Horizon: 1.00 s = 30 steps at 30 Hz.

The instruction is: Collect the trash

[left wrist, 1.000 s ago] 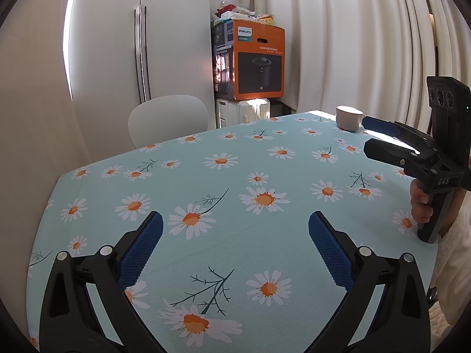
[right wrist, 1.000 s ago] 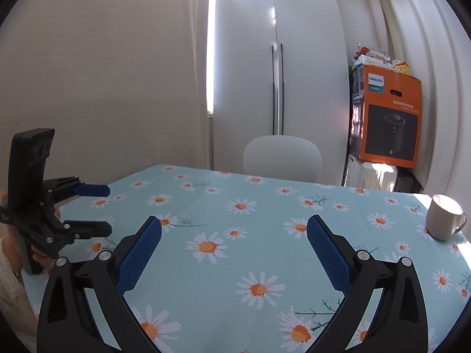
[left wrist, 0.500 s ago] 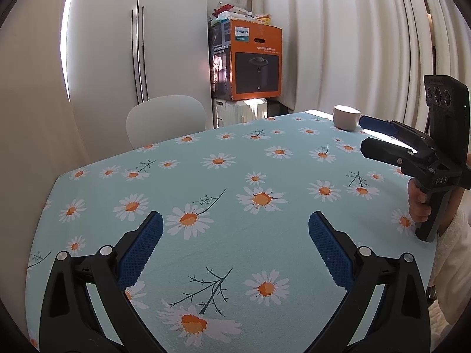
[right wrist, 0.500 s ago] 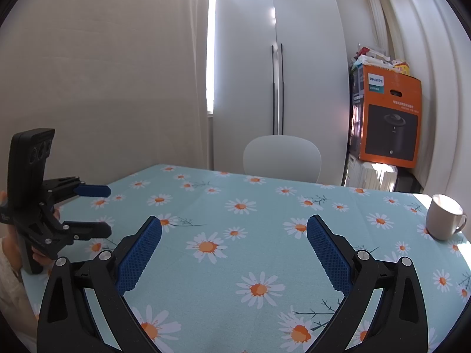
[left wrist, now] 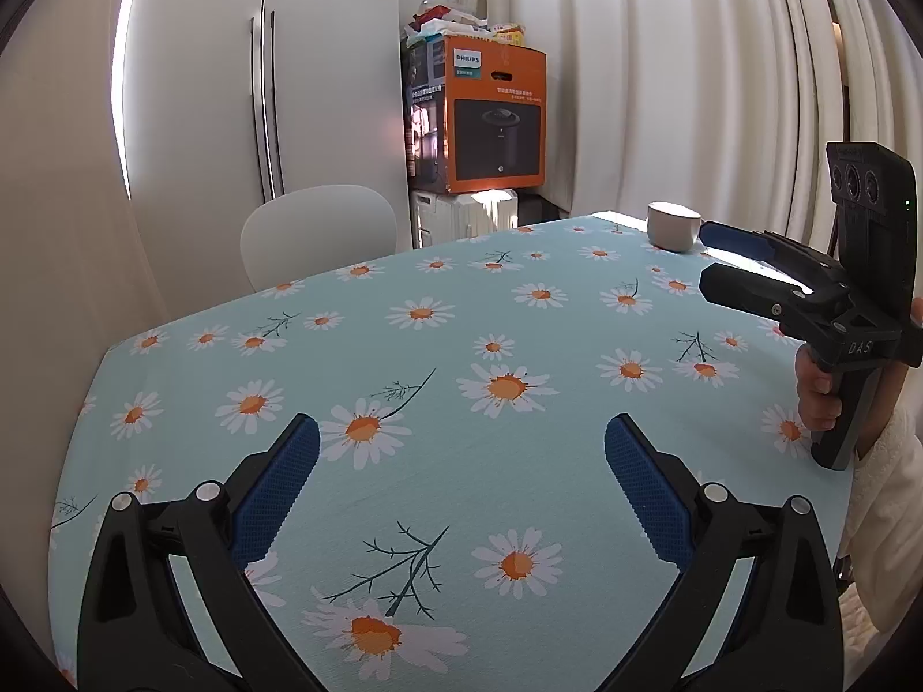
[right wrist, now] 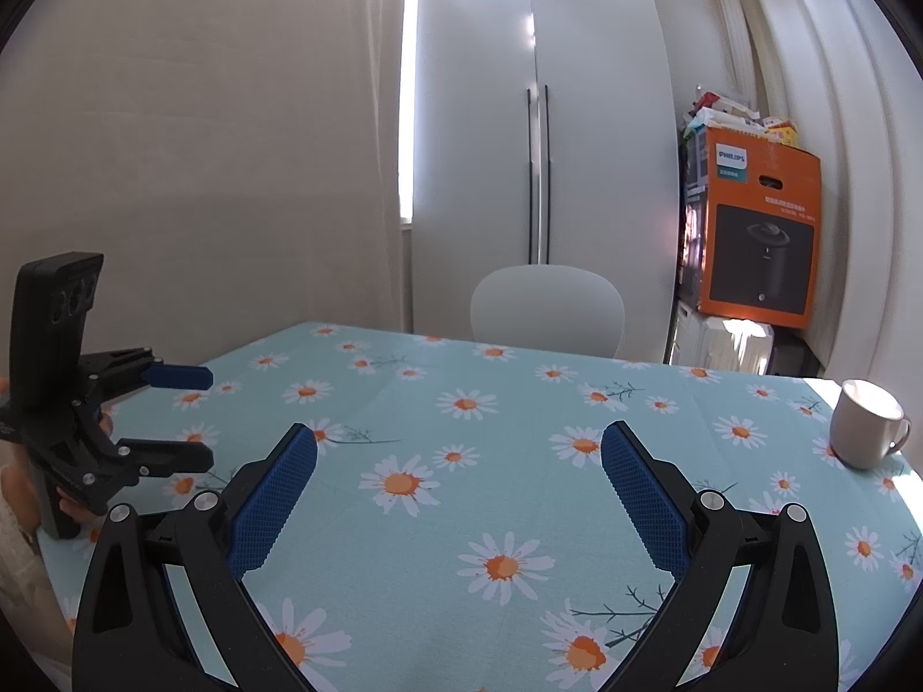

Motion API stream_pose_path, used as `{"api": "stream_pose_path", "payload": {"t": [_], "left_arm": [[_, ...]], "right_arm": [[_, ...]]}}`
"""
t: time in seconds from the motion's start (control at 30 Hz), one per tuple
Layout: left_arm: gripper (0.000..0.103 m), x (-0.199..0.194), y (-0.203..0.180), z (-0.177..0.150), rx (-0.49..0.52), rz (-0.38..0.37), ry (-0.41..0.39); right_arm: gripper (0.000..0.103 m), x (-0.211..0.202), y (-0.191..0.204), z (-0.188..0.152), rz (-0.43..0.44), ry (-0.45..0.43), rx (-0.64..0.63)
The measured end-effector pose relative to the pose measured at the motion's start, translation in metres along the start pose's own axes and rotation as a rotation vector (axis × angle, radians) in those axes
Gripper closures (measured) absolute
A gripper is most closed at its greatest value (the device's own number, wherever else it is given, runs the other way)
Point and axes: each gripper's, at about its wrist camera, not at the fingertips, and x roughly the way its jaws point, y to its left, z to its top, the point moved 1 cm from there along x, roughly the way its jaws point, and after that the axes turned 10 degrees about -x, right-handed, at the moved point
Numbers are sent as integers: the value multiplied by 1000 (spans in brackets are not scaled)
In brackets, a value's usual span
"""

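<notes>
No trash shows in either view. My left gripper hangs open over the near part of a table covered in a light blue daisy cloth, nothing between its blue pads. My right gripper is open too, above the same cloth. The left wrist view catches the right gripper at the right edge, held by a hand, its fingers spread. In the right wrist view the left gripper stands at the left edge, also spread. A white mug sits on the far right of the table.
A white chair stands behind the table's far side. Beyond it are tall white cabinet doors and an orange appliance box stacked on a white unit in the corner. White curtains hang at the right. A beige wall borders the left.
The left wrist view has shifted slightly, with the room sliding a little left and down. The right view is the same. Both grippers stay open.
</notes>
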Motion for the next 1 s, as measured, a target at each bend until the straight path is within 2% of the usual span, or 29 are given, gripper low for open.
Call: {"api": "stream_pose_path", "payload": {"t": [1.0], "left_arm": [[6, -6, -4, -1, 38, -12, -28]], "right_arm": [[8, 1, 0, -1, 0, 0, -1]]}}
